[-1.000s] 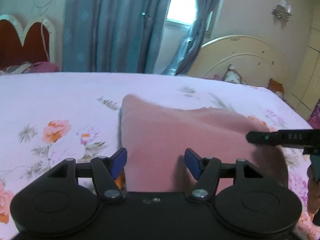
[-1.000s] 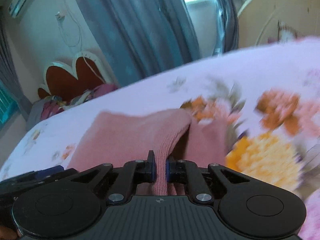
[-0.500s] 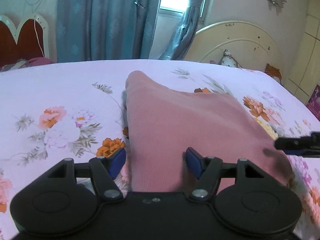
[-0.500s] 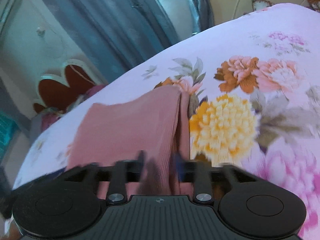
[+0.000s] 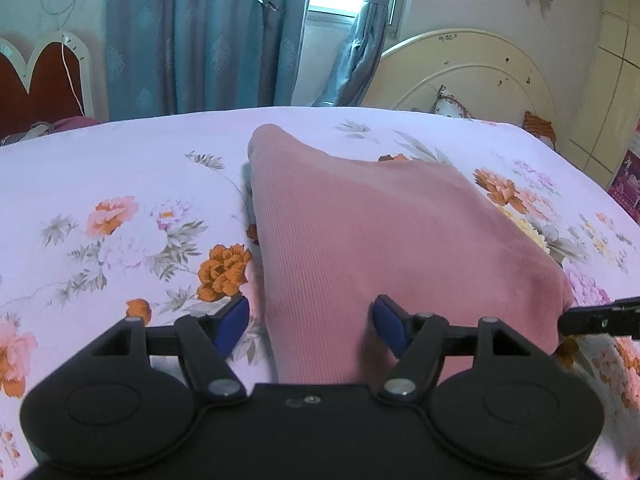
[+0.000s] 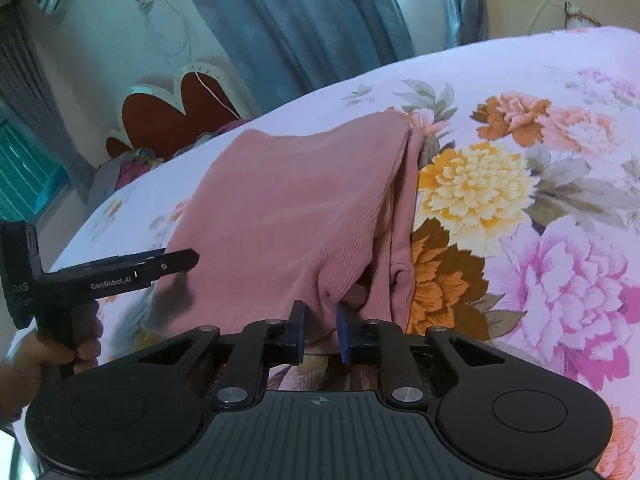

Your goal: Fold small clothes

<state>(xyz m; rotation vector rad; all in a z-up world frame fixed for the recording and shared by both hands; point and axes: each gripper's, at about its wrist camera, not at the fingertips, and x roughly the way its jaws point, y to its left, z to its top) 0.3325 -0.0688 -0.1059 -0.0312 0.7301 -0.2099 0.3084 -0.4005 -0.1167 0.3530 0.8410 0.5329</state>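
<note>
Bedroom with blue curtains (image 5: 192,36), a flowered bed (image 5: 120,184) with loads of free sheet all round. One pink garment (image 5: 384,240) lies mid-bed, folded, edges doubled on its right side. Left tool (image 5: 310,318) gapes wide over the near hem, pads not touching. Right tool (image 6: 320,330) has just been closing, the near corner pinched between its pads.
</note>
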